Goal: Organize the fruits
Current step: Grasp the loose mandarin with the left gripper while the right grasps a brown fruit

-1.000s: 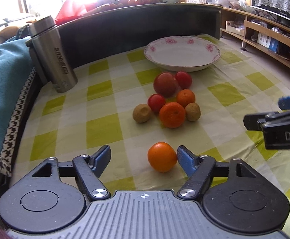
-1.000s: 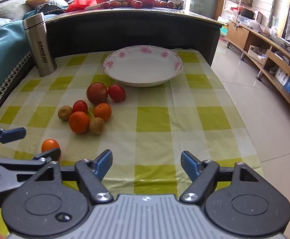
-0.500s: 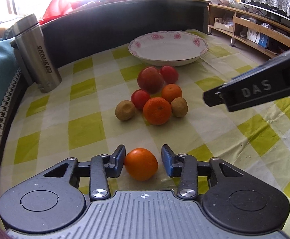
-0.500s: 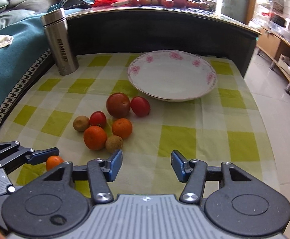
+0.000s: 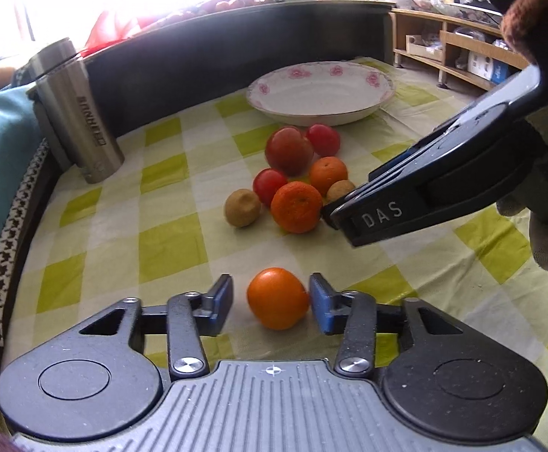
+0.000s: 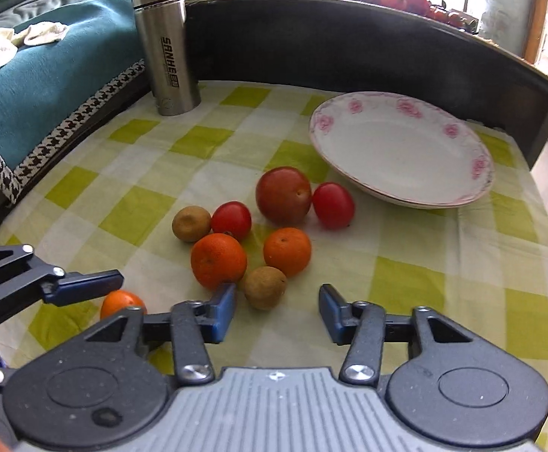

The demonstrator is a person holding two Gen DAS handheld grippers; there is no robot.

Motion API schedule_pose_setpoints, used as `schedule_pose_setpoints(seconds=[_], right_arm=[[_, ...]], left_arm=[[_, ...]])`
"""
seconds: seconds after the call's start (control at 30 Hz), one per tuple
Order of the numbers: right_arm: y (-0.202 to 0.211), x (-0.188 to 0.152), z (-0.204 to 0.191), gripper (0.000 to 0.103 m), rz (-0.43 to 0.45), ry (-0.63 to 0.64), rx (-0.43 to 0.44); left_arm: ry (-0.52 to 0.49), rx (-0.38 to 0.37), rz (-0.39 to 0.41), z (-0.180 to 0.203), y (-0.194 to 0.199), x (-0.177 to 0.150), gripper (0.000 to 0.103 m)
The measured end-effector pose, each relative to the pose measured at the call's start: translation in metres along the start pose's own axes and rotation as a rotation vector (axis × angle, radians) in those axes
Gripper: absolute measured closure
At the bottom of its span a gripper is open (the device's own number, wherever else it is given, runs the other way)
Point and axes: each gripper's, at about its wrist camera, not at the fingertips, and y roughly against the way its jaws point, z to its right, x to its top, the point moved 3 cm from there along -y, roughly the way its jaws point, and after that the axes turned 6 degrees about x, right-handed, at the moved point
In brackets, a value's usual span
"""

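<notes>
The left gripper (image 5: 272, 299) sits low on the checked tablecloth (image 5: 168, 241) with a lone orange (image 5: 277, 297) between its blue pads; the right pad touches the fruit, the left one has a gap, so the jaws aren't clamped yet. The right gripper (image 6: 277, 310) hovers with its jaws spread wide, gripping nothing, just in front of a small brown fruit (image 6: 265, 287). The rest of the pile, oranges and red tomatoes (image 6: 231, 220), sits bunched near the flowered plate (image 6: 477, 165), which holds no fruit. A steel flask (image 6: 168, 41) stands upright at the back left.
</notes>
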Motion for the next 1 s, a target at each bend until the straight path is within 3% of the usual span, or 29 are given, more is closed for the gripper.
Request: schedule_pose_setpoints(seconds=[0.07,0.13,0.17,0.3,0.67,1.0], right_arm=[[-0.004,0.001,0.001,0.065,0.001,-0.009,0.010],[-0.005,0.001,0.001,0.071,0.003,0.000,-0.001],[-0.005,0.001,0.001,0.071,0.002,0.002,-0.001],[-0.004,0.001,0.001,0.072,-0.009,-0.007,0.000],[0.018,0.000,0.007,0.072,0.016,-0.054,0.007],[0.031,0.011,0.020,0.072,0.064,-0.085,-0.016]], left_arm=[[0.032,0.019,-0.011,-0.005,-0.002,0.000,0.031],[0.060,0.010,-0.022,-0.010,-0.004,0.000,0.029],[0.063,0.005,-0.025,-0.010,-0.004,0.000,0.030],[0.036,-0.066,-0.021,-0.005,0.000,0.002,0.061],[0.057,-0.081,-0.034,-0.007,-0.001,0.007,0.062],[0.087,-0.088,0.023,-0.012,-0.001,0.035,0.062]])
